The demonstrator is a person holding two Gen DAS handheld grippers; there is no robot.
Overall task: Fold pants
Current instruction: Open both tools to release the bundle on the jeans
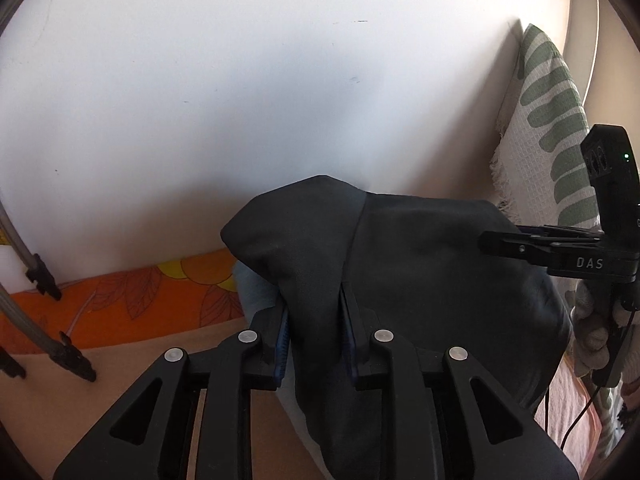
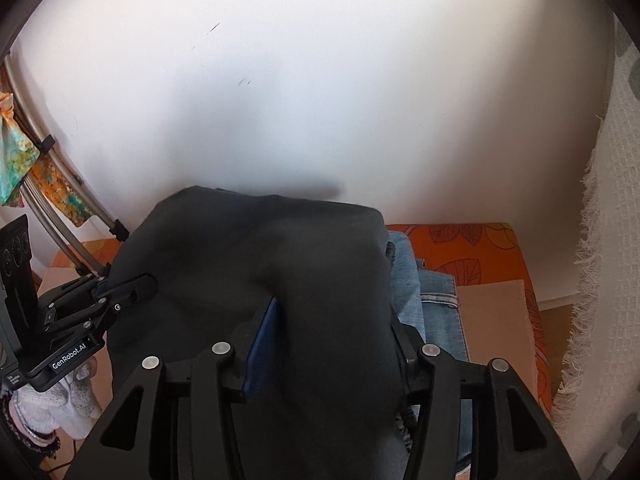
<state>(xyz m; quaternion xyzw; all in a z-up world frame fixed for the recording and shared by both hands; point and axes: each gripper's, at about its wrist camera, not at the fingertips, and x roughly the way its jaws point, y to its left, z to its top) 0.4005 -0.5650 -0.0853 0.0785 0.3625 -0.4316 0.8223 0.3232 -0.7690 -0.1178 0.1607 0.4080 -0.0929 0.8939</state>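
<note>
both the left gripper [image 1: 316, 312] and right gripper [image 2: 332, 332] pinch the black pants [image 1: 420, 272], lifted mid-fold; next, lay them flat.

Pants [image 1: 400, 272]: dark matt smooth cloth. Left gripper [image 1: 314, 320]: matt black plastic, metal rivets. Beside the pants, jeans [image 2: 436, 304]: faded denim; blanket [image 1: 552, 128]: waffle-weave, fringed.

Dark charcoal pants [image 1: 420, 272], light-blue denim jeans [image 2: 436, 300], orange leaf-print sheet [image 1: 132, 300], white green-blotched throw [image 1: 552, 128]
</note>
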